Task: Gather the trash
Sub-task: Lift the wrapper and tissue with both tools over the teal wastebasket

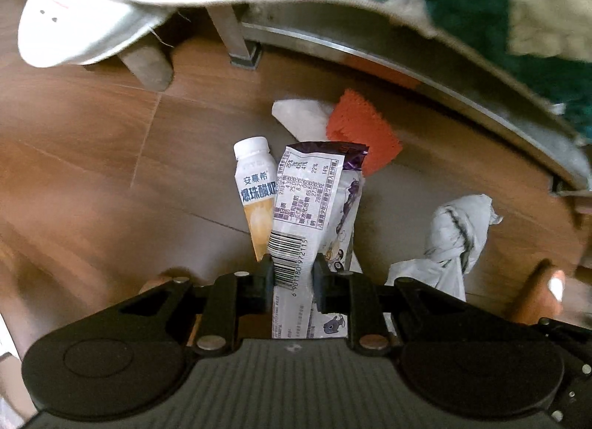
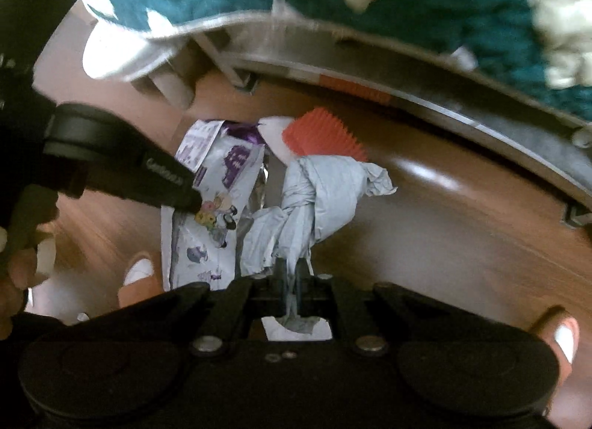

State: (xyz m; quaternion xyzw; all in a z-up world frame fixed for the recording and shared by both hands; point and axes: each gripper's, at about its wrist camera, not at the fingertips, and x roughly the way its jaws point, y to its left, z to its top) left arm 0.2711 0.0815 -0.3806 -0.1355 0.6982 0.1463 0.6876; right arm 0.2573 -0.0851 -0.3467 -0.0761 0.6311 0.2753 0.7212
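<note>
Left gripper (image 1: pixel 292 266) clenched on wrapper (image 1: pixel 314 199) | right gripper (image 2: pixel 292 281) clenched on crumpled paper (image 2: pixel 318 199) | both best kept pinched firmly until binned | bottle (image 1: pixel 255 185) left on floor (image 1: pixel 92 170).

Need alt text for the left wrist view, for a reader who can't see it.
The left claw is shut on a white and purple snack wrapper above a wooden floor. A small yogurt drink bottle and an orange cloth lie beyond it, crumpled white paper shows at right.

I saw the brown wooden floor (image 1: pixel 92 155); an orange cloth (image 1: pixel 364 133) and white paper (image 1: pixel 301 116) lay on it.
</note>
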